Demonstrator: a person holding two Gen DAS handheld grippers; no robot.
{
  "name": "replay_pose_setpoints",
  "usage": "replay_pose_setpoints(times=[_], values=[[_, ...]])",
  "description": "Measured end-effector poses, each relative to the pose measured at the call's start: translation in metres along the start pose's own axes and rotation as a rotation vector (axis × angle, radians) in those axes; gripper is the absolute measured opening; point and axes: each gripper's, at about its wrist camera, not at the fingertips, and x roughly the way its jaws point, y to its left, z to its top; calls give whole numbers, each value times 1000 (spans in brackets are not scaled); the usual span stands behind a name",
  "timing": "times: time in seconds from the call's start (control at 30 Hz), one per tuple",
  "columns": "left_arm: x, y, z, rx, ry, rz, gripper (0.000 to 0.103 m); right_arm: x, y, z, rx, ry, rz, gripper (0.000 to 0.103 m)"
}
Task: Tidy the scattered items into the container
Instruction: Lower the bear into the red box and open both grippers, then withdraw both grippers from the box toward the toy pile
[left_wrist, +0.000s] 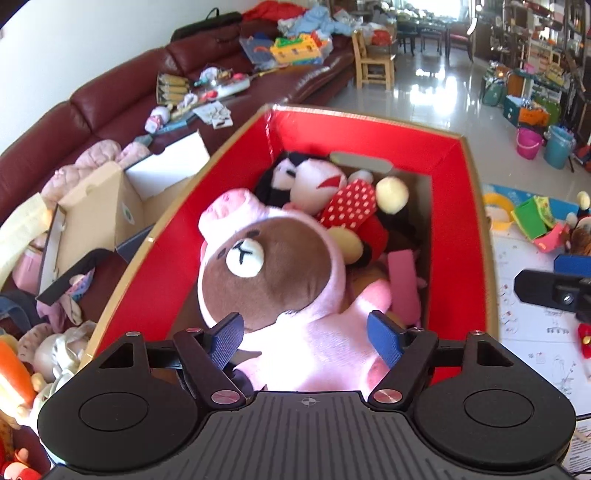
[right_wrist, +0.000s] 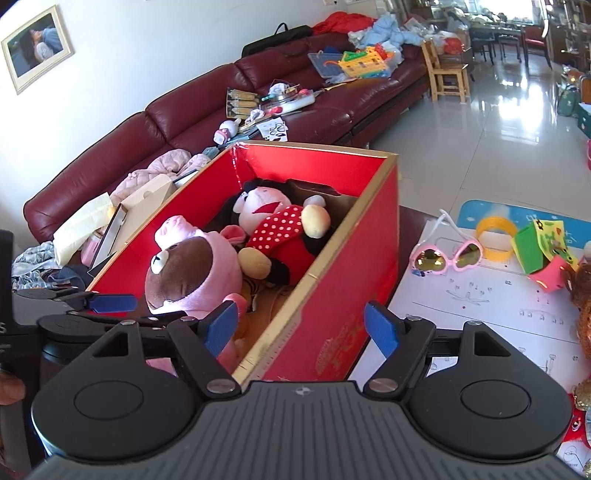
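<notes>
A red cardboard box (left_wrist: 162, 266) with a gold rim holds several plush toys; it also shows in the right wrist view (right_wrist: 343, 288). A brown bear plush in a pink pig suit (left_wrist: 273, 273) lies at the box's near end, also seen in the right wrist view (right_wrist: 192, 273). A Minnie plush (right_wrist: 280, 229) lies behind it. My left gripper (left_wrist: 306, 339) is open, its jaws on either side of the bear's pink body over the box; it appears in the right wrist view (right_wrist: 110, 302). My right gripper (right_wrist: 303, 332) is open and empty above the box's right wall.
Right of the box, on white paper sheets (right_wrist: 480, 314), lie pink heart sunglasses (right_wrist: 447, 258), a yellow ring (right_wrist: 495, 236) and a green and pink paper craft (right_wrist: 543, 251). A dark red sofa (right_wrist: 184, 122) with clutter stands behind. An open cardboard box (left_wrist: 99, 221) sits left.
</notes>
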Motion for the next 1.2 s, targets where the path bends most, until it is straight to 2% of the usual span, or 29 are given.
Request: replay_pose_setpoints(times=[0.23, 0.53, 0.93, 1.2], values=[[-18, -40, 13, 55, -69, -33, 89, -28, -31, -7, 45, -27, -38, 82], [-28, -98, 20, 115, -95, -125, 90, -73, -78, -18, 101, -81, -96, 85], [-14, -186, -2, 275, -43, -241, 91, -122, -167, -51, 254, -94, -264, 85], [1, -223, -18, 327, -2, -277, 91, -136, -197, -75, 294, -89, -355, 85]])
